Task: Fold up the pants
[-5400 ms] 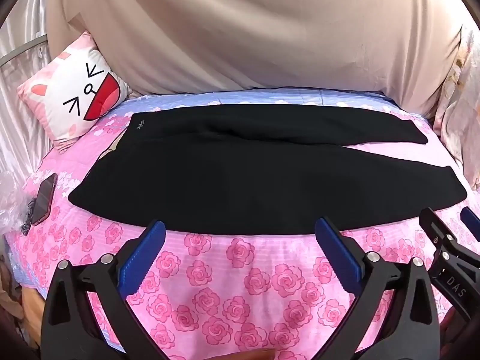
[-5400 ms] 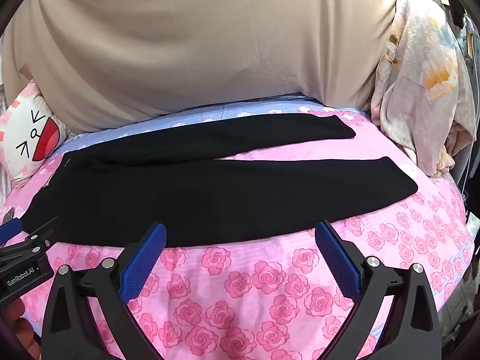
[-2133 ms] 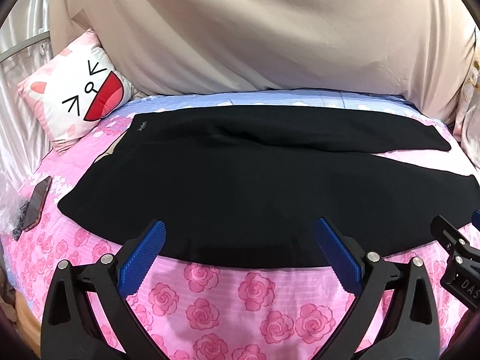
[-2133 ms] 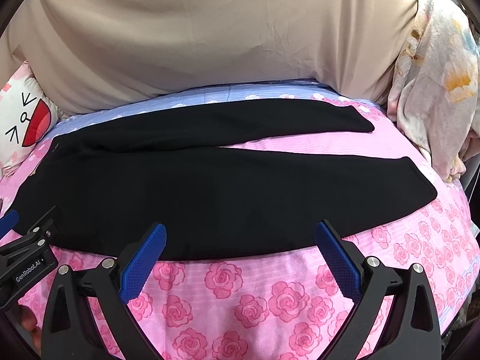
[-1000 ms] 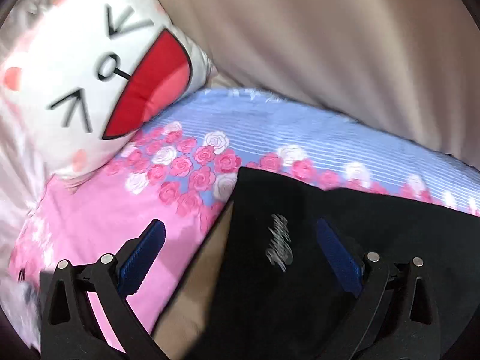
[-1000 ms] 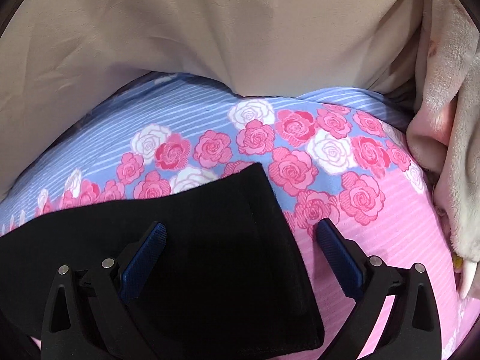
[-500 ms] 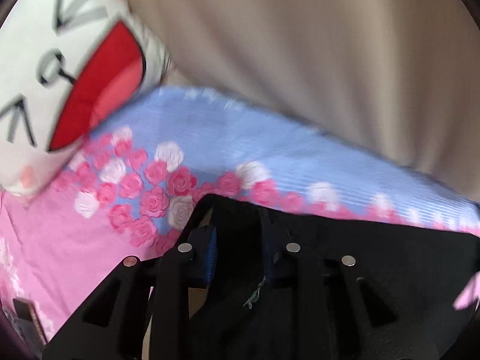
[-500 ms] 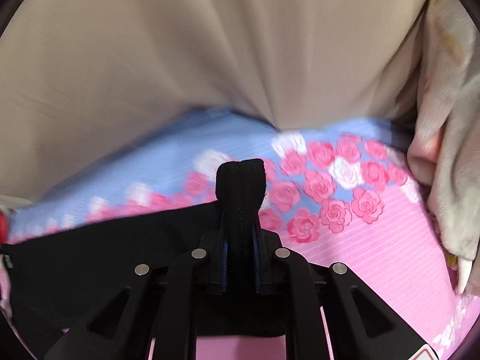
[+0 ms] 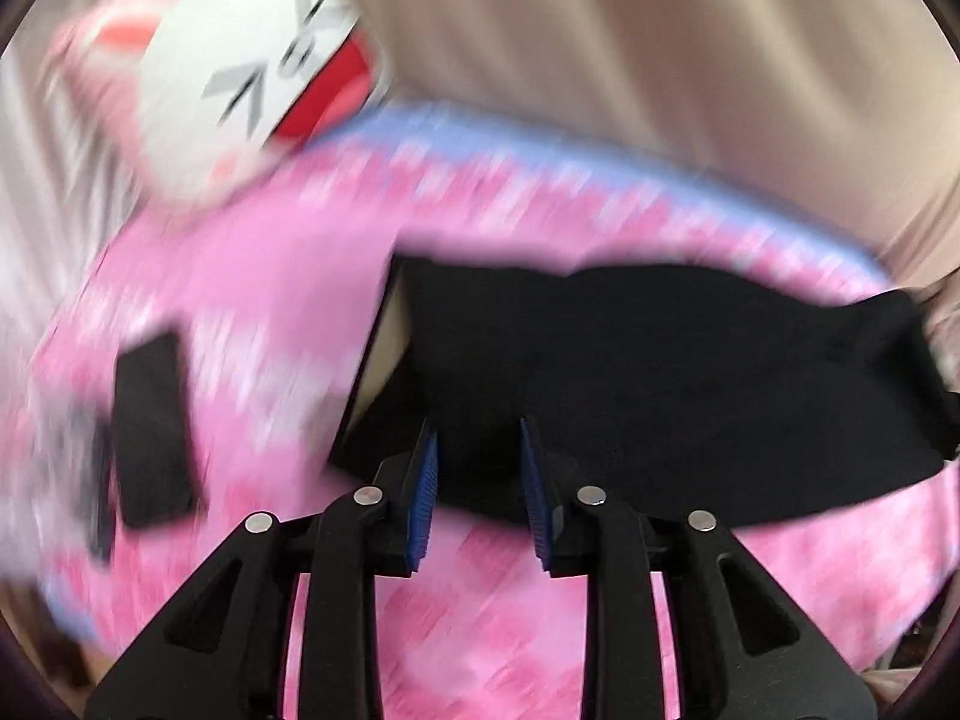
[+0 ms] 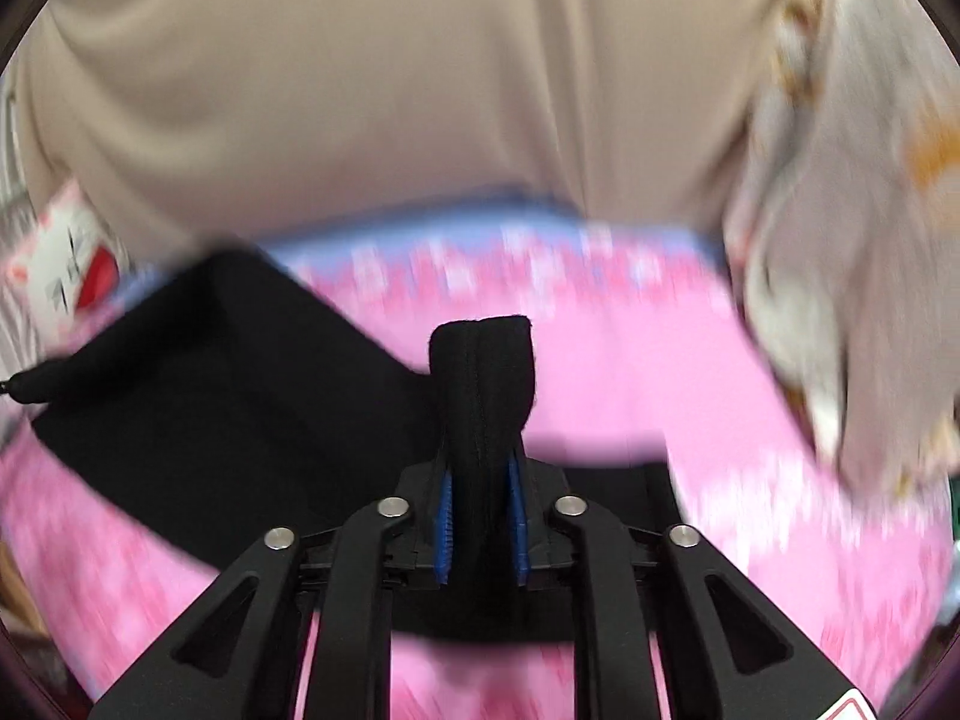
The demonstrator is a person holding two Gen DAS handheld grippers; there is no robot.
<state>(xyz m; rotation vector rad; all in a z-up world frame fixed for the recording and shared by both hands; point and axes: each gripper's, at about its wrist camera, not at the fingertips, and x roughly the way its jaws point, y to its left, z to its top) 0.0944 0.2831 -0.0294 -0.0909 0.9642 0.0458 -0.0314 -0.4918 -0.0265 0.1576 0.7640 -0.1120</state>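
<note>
The blue-padded fingers [image 9: 423, 498] of your left gripper [image 9: 478, 498] are easing apart. A gap shows between them. The near edge of the black knit pants [image 9: 660, 372] crosses it at the tips, and neither pad appears to press on the cloth. The jaws of your right gripper [image 10: 482, 516] are also beginning to part, but a bunched fold of pant hem still fills the space between its pads and stands up toward twelve o'clock.

A second ago both grippers hung wide open over the far leg, the left at the waistband corner and the right at the hem. They then clamped down, and the views now blur with fast travel.

In the left view the pants lie from the centre out to three o'clock on the pink rose-print bedcover [image 9: 270, 300], with the waistband end at about ten o'clock from the fingers. The white cartoon-cat pillow [image 9: 252, 72] sits at eleven o'clock and a flat dark slab [image 9: 150, 432] at nine.

The far leg looks carried over onto the near one, so the lengthwise fold seems almost laid. The waist end appears released while the hem end is still held.
</note>
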